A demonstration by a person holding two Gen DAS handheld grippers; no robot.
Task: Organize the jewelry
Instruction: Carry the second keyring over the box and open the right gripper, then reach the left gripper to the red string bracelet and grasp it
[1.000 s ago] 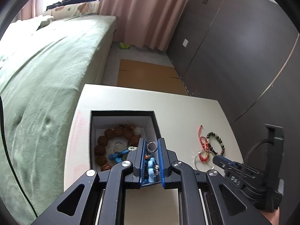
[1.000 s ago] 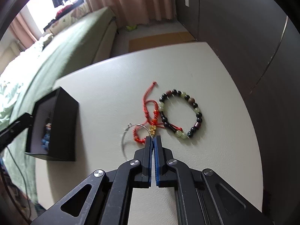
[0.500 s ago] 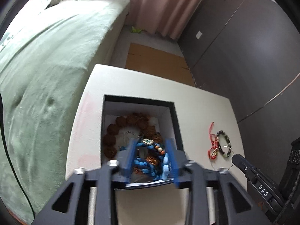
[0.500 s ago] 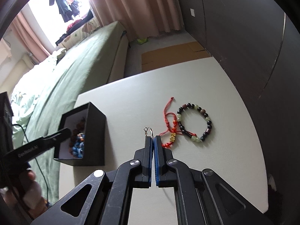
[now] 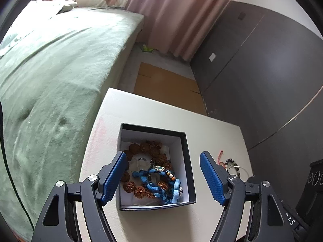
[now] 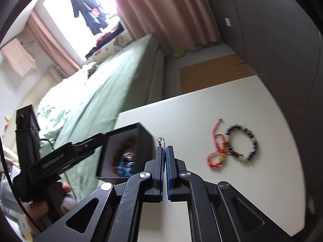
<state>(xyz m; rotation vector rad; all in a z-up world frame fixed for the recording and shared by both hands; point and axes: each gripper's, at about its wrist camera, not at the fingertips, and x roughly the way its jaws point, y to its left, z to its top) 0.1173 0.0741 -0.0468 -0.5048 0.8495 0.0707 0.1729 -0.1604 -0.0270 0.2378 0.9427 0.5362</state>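
On the white table [image 5: 141, 111], the black box [image 5: 187, 151] holds a ring of brown seed beads [image 5: 145, 147] and a blue braided bracelet [image 5: 161, 181]. Above it the left gripper [image 5: 163, 173] spreads its jaws, nothing between them. The right gripper [image 6: 164, 151] is clenched on what looks like a thin silver chain [image 6: 160, 141]. The red cord bracelet [image 6: 217, 151] and dark bead bracelet [image 6: 242, 143] lie right of the box.

The left claw [image 5: 163, 178] is opening above the black box [image 5: 188, 161], the blue bracelet [image 5: 161, 183] lying inside.
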